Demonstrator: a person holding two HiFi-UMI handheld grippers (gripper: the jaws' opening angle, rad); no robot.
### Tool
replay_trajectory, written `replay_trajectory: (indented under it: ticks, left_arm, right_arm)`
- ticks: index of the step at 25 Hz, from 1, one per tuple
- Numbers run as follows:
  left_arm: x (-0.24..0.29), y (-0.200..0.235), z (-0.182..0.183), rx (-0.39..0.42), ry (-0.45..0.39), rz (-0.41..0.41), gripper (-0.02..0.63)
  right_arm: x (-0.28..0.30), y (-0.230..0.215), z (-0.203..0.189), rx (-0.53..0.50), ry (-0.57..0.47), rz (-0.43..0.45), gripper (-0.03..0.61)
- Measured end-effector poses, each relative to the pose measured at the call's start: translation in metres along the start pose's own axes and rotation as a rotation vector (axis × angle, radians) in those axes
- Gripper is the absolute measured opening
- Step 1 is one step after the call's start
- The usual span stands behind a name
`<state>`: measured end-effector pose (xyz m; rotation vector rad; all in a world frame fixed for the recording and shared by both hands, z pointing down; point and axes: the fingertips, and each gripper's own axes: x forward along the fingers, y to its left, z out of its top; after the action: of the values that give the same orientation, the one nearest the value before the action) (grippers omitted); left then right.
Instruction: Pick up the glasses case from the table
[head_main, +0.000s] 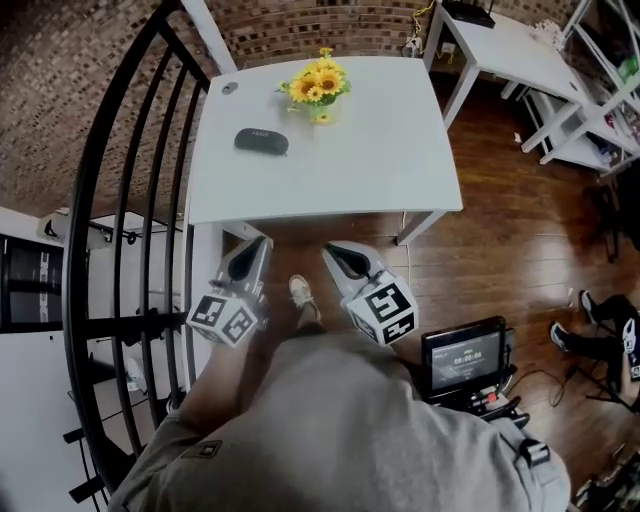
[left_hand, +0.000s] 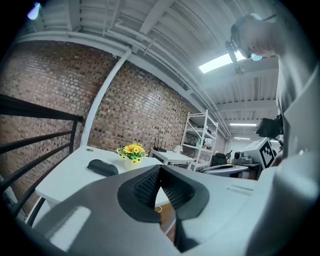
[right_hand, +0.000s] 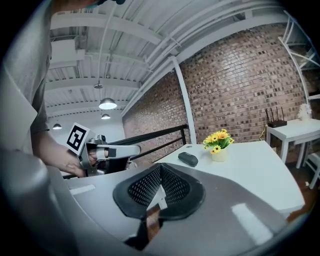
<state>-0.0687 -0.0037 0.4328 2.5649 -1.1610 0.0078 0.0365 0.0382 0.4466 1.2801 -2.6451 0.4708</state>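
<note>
A dark oval glasses case (head_main: 262, 142) lies on the white table (head_main: 380, 170), toward its left side; it also shows as the glasses case (left_hand: 102, 167) and the glasses case (right_hand: 188, 159) in the two gripper views. My left gripper (head_main: 252, 246) and right gripper (head_main: 338, 254) hang side by side below the table's near edge, well short of the case. Both are shut with nothing between the jaws: the left gripper (left_hand: 160, 167) and right gripper (right_hand: 161, 167) meet at their tips.
A small pot of sunflowers (head_main: 320, 88) stands behind the case to its right. A black stair railing (head_main: 120, 200) runs along the left. A second white table (head_main: 500, 50) and white shelving (head_main: 600, 110) sit at the back right. A monitor (head_main: 463, 355) rests on the wooden floor.
</note>
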Motion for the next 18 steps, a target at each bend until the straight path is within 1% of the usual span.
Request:
replay_trajectory:
  ticks: [6,12,15,18]
  left_arm:
    - [0.039,0.079,0.024,-0.025,0.027,-0.034,-0.003]
    - [0.065,0.153,0.026,-0.027,0.012,-0.08,-0.003]
    - [0.074,0.176,0.026,-0.045,0.011,-0.084,-0.003]
    - [0.08,0.185,0.022,-0.065,0.019,-0.077,-0.003]
  right_arm:
    - [0.085,-0.02,0.028,-0.01,0.023,-0.047,0.012]
    - [0.162,-0.032,0.034,-0.044,0.047,-0.104,0.012]
    - [0.188,-0.036,0.037,-0.075,0.066,-0.113,0.012]
    - [0.203,-0.043,0.036,-0.105,0.095,-0.105,0.012]
